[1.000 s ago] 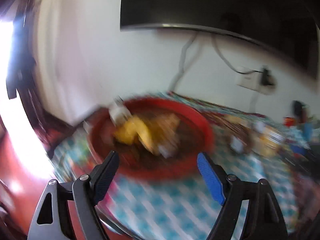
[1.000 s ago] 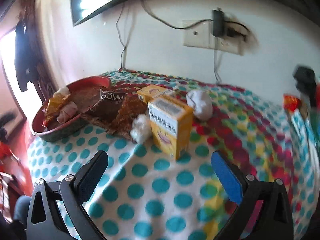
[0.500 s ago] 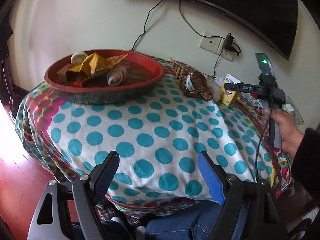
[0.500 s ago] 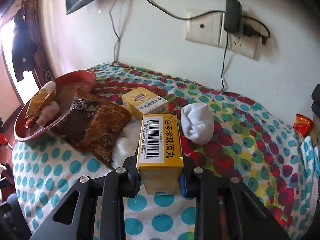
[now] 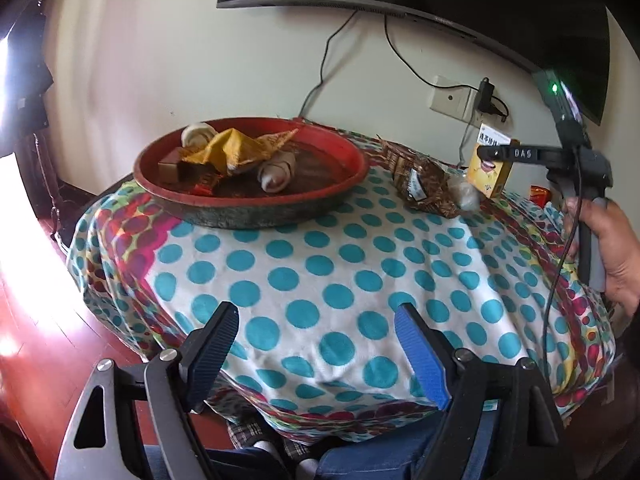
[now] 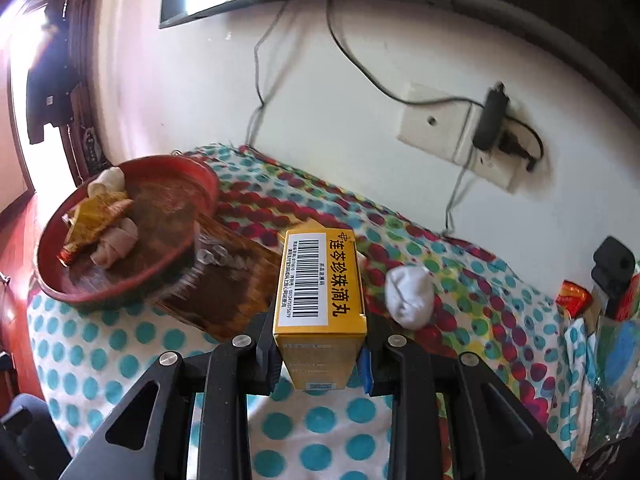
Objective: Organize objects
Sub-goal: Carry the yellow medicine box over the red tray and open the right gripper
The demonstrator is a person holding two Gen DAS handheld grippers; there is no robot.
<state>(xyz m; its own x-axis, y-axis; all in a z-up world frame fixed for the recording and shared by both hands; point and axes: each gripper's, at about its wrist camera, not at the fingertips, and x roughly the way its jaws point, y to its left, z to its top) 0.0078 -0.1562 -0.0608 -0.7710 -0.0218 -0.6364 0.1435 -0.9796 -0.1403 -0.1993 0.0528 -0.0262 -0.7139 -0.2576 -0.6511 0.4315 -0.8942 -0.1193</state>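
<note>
R hand-held gripper clamped on yellow box; L hand-held gripper apart, empty.

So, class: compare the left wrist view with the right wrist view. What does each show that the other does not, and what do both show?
Only the left wrist view shows the open, empty left gripper, the person's hand holding the right gripper's handle, and blue-trousered knees under the table.

Only the right wrist view shows the barcode on the yellow box, the white sock ball and a second yellow box lying behind the held one.

Both show the red tray, the brown snack packet, the dotted tablecloth, the wall socket, and the right gripper shut on the yellow box.
</note>
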